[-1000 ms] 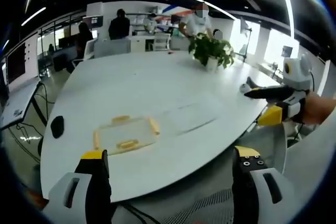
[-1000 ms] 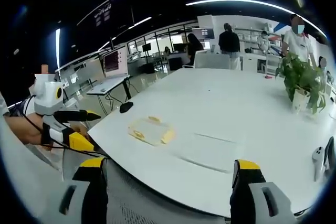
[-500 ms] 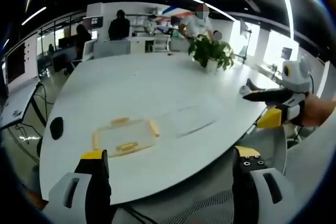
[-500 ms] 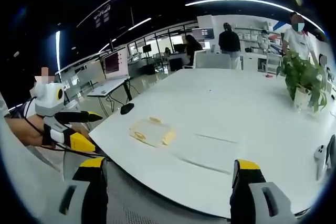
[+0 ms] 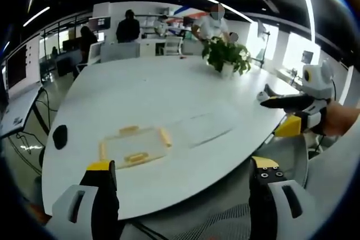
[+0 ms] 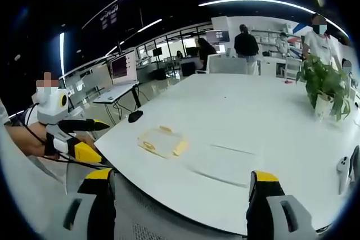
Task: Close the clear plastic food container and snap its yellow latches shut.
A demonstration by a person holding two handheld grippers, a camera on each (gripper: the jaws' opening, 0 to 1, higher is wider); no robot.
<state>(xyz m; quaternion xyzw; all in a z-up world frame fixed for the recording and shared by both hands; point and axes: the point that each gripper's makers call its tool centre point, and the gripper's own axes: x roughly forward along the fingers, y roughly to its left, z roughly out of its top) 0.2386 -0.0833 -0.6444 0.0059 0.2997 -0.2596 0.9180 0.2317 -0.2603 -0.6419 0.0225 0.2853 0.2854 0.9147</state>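
Left gripper [image 5: 177, 181]: jaws spread wide, nothing between them, held back off the table [image 5: 140, 91] edge, apparently poised before the approach. Right gripper [image 6: 177, 186]: likewise released and empty, also short of the edge. Clear container [image 5: 135, 144]: flat on the table just beyond and between the left jaws, nearer the left one; ahead-left of the right gripper. Yellow latches [image 5: 165, 136]: splayed outward, unfastened. Clear lid [image 5: 205, 126]: beside the container, rightward. Potted plant [image 5: 226, 55]: far end.
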